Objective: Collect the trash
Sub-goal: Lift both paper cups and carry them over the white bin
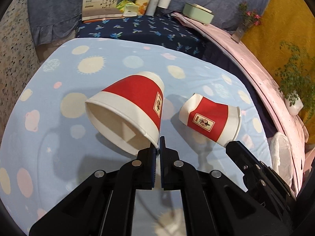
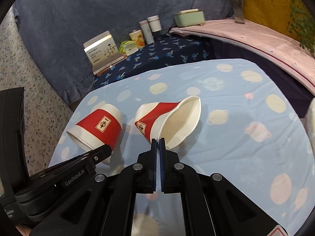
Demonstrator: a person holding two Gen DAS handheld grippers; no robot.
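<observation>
Two red-and-white paper cups over the blue spotted cloth (image 1: 59, 137), both tipped sideways. The left cup (image 1: 128, 110) has its mouth facing the camera and its base pointing away; the left gripper (image 1: 158, 147) pinches its rim. The crumpled cup (image 2: 169, 122) is clamped at its rim by the right gripper (image 2: 158, 143).

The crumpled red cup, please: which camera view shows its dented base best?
The left wrist view: the crumpled red cup lies side-on, its crushed base plain. The right wrist view mostly shows its flattened mouth, pinched in the right claw.
</observation>
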